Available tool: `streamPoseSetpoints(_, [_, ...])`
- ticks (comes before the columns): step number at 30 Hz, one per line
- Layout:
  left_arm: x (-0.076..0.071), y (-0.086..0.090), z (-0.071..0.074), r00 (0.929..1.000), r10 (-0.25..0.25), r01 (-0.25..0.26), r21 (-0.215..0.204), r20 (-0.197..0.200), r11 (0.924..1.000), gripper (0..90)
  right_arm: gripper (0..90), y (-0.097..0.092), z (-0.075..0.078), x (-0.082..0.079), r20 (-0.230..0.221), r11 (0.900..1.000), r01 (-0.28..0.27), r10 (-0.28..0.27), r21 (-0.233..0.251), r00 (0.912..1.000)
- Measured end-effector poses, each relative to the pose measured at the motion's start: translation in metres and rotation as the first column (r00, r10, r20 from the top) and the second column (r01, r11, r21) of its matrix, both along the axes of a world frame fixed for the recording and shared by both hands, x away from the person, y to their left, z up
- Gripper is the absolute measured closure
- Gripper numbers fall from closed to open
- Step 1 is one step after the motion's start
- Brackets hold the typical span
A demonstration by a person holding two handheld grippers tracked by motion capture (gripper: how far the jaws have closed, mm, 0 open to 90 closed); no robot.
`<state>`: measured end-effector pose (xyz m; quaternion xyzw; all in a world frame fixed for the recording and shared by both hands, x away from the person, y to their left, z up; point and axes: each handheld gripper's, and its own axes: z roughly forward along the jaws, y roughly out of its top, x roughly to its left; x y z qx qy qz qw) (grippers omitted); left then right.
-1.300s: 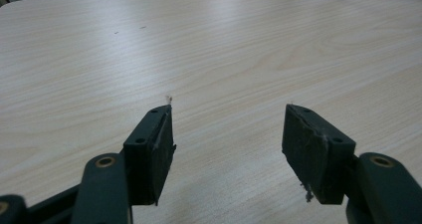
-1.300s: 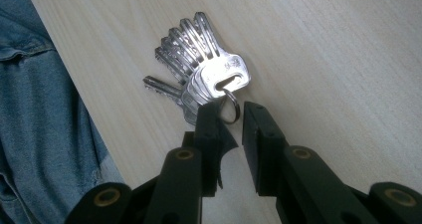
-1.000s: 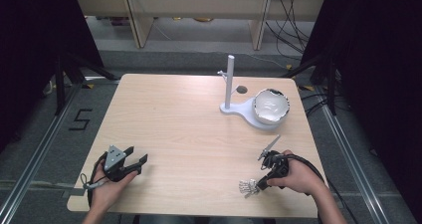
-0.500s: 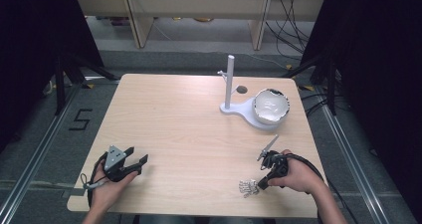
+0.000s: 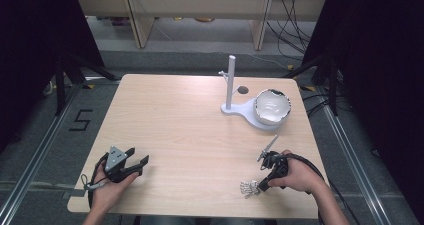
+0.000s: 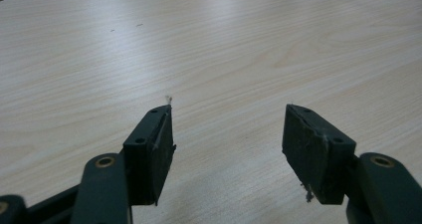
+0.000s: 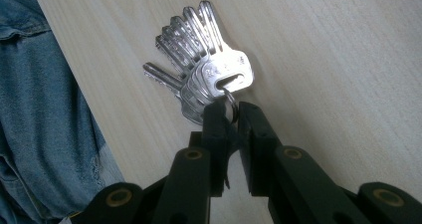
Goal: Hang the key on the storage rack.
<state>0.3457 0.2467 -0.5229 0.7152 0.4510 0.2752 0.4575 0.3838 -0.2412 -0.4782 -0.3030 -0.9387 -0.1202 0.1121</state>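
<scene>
Meanwhile, little has shifted in the last second: your right gripper (image 7: 230,115) stays pinched on the wire ring of the fanned bunch of silver metal keys (image 7: 201,64), which lies flat at the near right edge of the pale wooden table (image 5: 190,120). Your left gripper (image 6: 226,134) still rests at the near left, jaws wide apart and holding nothing. With the ring gripped, a lift toward the white stand with post and bowl (image 5: 231,87) looks the likely next step
</scene>
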Motion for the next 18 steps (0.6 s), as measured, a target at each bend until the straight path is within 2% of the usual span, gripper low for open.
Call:
streamPoseSetpoints(1, [0.0, 0.0, 0.0, 1.0, 0.0, 0.0, 0.0, 0.0, 1.0, 36.6, 83.1, -0.0001, -0.0017, 0.0025, 0.009, 0.999, -0.04, 0.04, 0.019, 0.9992])
streamPoseSetpoints(2, [-0.0001, 0.0, 0.0, 1.0, 0.0, 0.0, 0.0, 0.0, 1.0, 36.6, 83.8, 0.0009, 0.0001, 0.0012, -0.007, 1.0, -0.005, 0.005, -0.007, 1.0])
streamPoseSetpoints(6, [0.0001, 0.0, 0.0, 1.0, -0.001, 0.001, -0.001, -0.002, 1.0, 36.6, 85.3, 0.0013, -0.0013, 0.0028, -0.007, 0.9996, -0.03, 0.03, 0.004, 0.9995])
streamPoseSetpoints(10, [0.0, -0.0001, 0.0, 1.0, -0.001, 0.001, 0.0, -0.001, 1.0, 36.6, 87.7, 0.0029, 0.0011, 0.0014, -0.026, 0.9997, 0.007, -0.008, -0.022, 0.9996])
streamPoseSetpoints(12, [0.0, -0.0001, 0.0, 1.0, -0.002, 0.002, 0.0, -0.001, 1.0, 36.6, 88.2, 0.0026, 0.0014, 0.002, -0.017, 0.9998, -0.002, 0.001, -0.019, 0.9999])
streamPoseSetpoints(14, [0.0001, 0.0, 0.0, 1.0, -0.002, 0.002, 0.0, -0.002, 1.0, 36.6, 88.7, 0.003, 0.0016, 0.0015, -0.027, 1.0, -0.004, 0.004, -0.007, 0.9996])
streamPoseSetpoints(16, [0.0001, -0.0001, 0.0, 1.0, -0.002, 0.002, -0.001, -0.002, 1.0, 36.6, 89.2, 0.0019, 0.0025, 0.0025, -0.01, 0.9997, -0.025, 0.025, -0.007, 0.9996])
streamPoseSetpoints(18, [0.0001, 0.0, 0.0, 1.0, -0.002, 0.002, -0.002, -0.002, 1.0, 36.6, 89.2, 0.0022, 0.0018, 0.003, -0.011, 0.9992, -0.04, 0.04, 0.005, 0.9992])
